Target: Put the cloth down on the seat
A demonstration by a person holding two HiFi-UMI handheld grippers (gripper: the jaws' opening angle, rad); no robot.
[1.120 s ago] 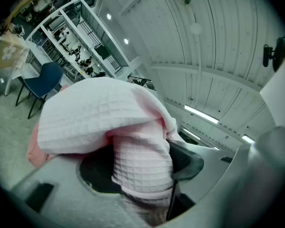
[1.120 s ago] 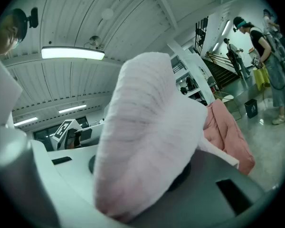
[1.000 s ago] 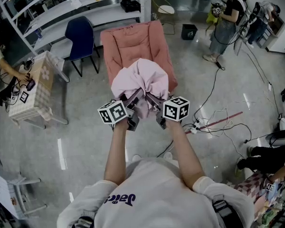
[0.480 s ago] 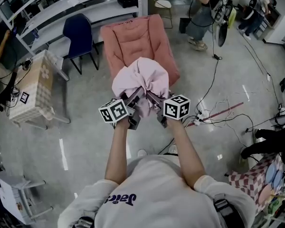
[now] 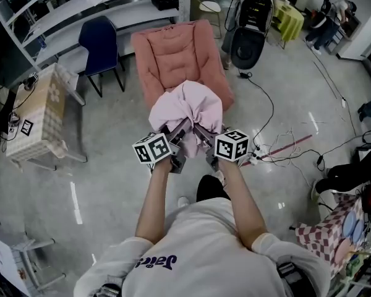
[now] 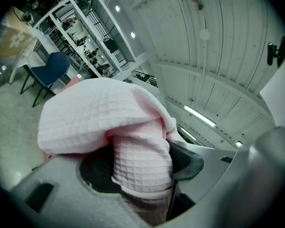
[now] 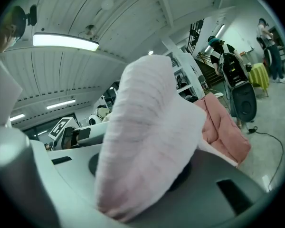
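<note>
A pink waffle-weave cloth (image 5: 185, 107) is bunched up in the air, just in front of the seat of a salmon-pink padded armchair (image 5: 173, 54). My left gripper (image 5: 178, 133) is shut on a fold of the cloth (image 6: 137, 160), which drapes over its jaws. My right gripper (image 5: 201, 135) is shut on another fold of the cloth (image 7: 147, 127), which hides its pads. The two grippers are close together at the cloth's near lower edge, with the marker cubes side by side. The armchair's seat cushion is mostly hidden behind the cloth.
A dark blue chair (image 5: 102, 42) and white shelving (image 5: 111, 5) stand left of the armchair. A small table with a chequered cover (image 5: 37, 113) is at far left. A black wheeled speaker (image 5: 250, 39) with a person is behind right. Cables (image 5: 284, 147) lie on the floor at right.
Both grippers keep their hold on the cloth and have shifted slightly right. The person in the background has moved left with the black speaker, closer to the armchair.
</note>
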